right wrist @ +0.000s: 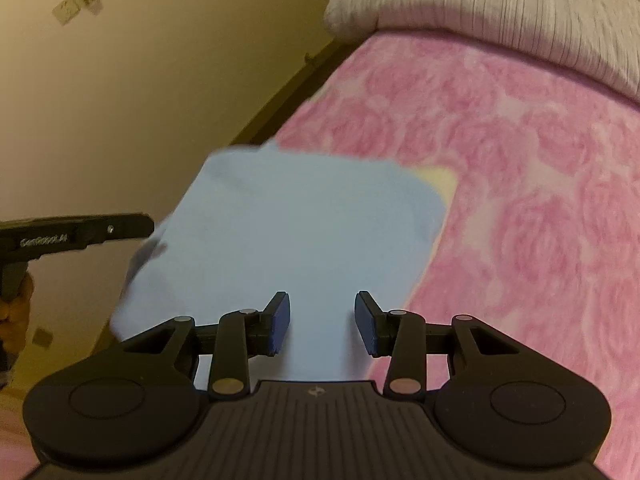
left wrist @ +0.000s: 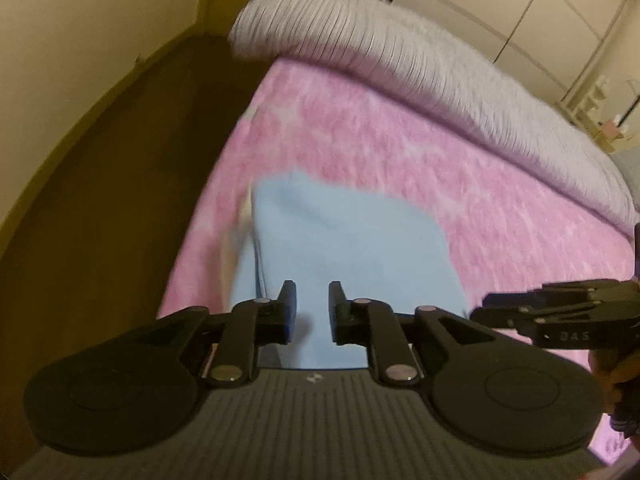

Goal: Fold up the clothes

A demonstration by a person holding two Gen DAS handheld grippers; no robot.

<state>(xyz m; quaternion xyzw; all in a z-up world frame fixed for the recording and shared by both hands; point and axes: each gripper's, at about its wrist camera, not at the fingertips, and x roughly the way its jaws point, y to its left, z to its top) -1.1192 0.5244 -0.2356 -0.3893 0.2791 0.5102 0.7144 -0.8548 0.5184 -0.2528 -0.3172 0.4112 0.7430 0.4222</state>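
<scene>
Ribbed black housing fills the bottom of both frames, with the linkages just above it. Left gripper (left wrist: pixel 312 308): jaws parted, nothing between the pads, light blue garment (left wrist: pixel 340 248) visible through the gap. Right gripper (right wrist: pixel 322 322): jaws parted wider, likewise empty, garment (right wrist: pixel 304 232) again showing between the pads. Both released, held above the cloth rather than gripping it; contact with the fabric cannot be confirmed.

Garment located centre frame in both views, lying on the pink blanket (left wrist: pixel 400 148), close to the bed's edge at frame left. Appears already folded into a compact, roughly rectangular stack, which probably explains the empty jaws. Pale yellow layer (right wrist: pixel 438 178) protruding at the stack's upper right corner in the right view; whether lining or a separate piece cannot be told.

Grey ribbed bedding (left wrist: pixel 400 40) rolled up across the top of frame, likely to leave a flat working surface. Motion blur present, fine detail unreliable.
</scene>
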